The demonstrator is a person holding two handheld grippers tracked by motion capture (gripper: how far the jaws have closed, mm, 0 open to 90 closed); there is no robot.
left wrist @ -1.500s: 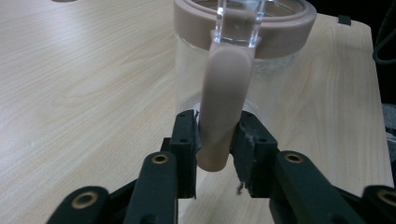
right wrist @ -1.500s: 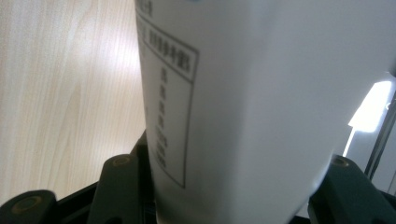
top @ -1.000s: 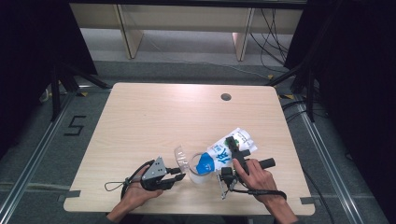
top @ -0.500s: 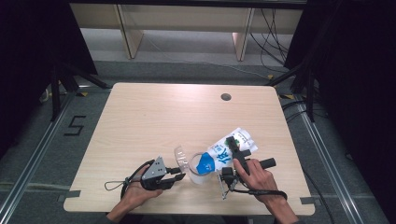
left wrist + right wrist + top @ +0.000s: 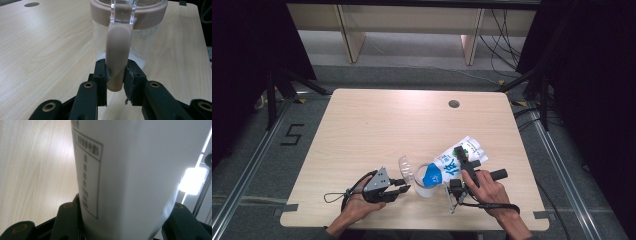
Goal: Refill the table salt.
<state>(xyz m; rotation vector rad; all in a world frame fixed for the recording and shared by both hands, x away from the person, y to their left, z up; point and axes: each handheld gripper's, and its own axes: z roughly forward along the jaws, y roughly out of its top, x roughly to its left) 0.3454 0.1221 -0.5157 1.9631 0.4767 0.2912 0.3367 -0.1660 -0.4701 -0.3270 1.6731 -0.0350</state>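
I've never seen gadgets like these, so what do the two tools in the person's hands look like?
Both are black. The left gripper carries a grey three-cornered plate on top and trails a looping black cable. Its two jaws are chunky black bars with brass-coloured rivets. The right gripper has a black rod-like handle, a small metal bracket, and a black cable. The forearms are bare, with no sleeves showing.

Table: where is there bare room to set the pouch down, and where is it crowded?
The table is bare across its far half up to the hole, and along the left side. The near edge is crowded: the left gripper clamps the jug by its handle, and the right gripper holds the pouch tilted over the jug.
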